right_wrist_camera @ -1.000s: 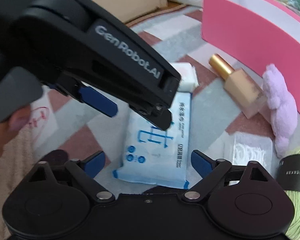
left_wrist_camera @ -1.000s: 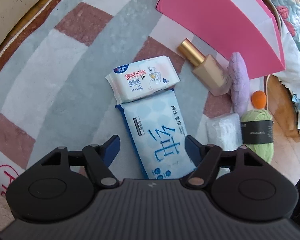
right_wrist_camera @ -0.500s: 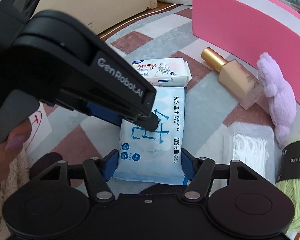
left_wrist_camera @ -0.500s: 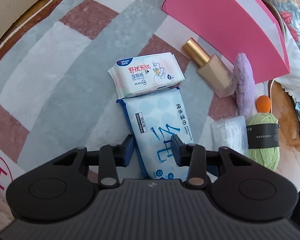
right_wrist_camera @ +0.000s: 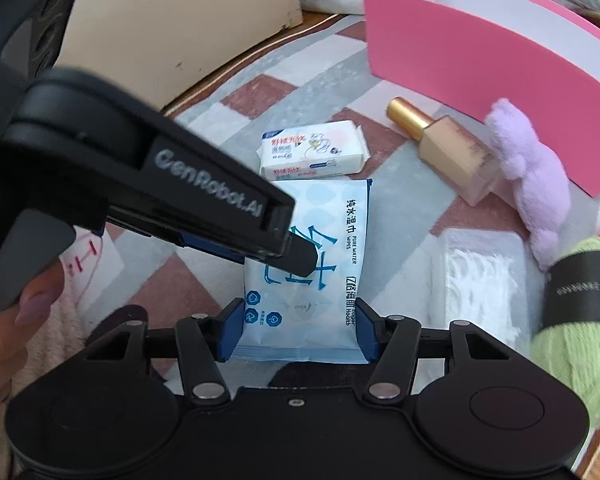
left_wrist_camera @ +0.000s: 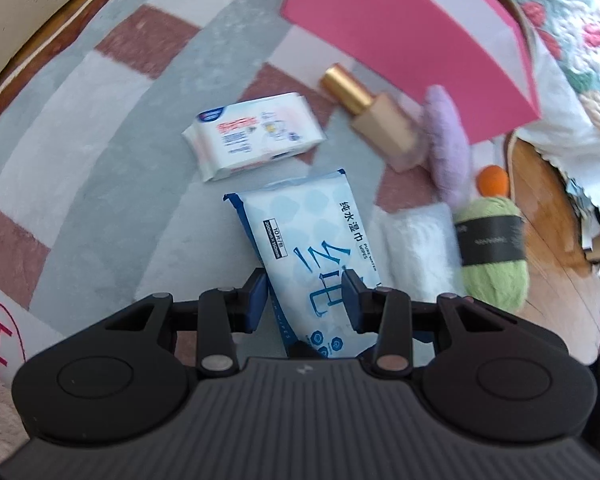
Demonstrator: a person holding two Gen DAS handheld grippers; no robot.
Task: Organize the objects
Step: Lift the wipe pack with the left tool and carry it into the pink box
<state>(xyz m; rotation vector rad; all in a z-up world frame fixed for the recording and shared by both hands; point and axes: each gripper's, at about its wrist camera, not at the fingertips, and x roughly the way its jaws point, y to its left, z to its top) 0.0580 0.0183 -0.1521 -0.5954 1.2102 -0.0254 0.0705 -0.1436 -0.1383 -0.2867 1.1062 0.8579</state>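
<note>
Wipes pack [right_wrist_camera: 306, 280] between closing right hand-held gripper [right_wrist_camera: 298, 330] pads (left hand-held gripper [left_wrist_camera: 306, 300] clamping it)

Both claws [left_wrist_camera: 306, 296] [right_wrist_camera: 298, 330] clamped, angled downward

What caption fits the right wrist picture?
Both grippers, right gripper closing, left gripper above, clamp the blue wipes pack near a pink box.
</note>
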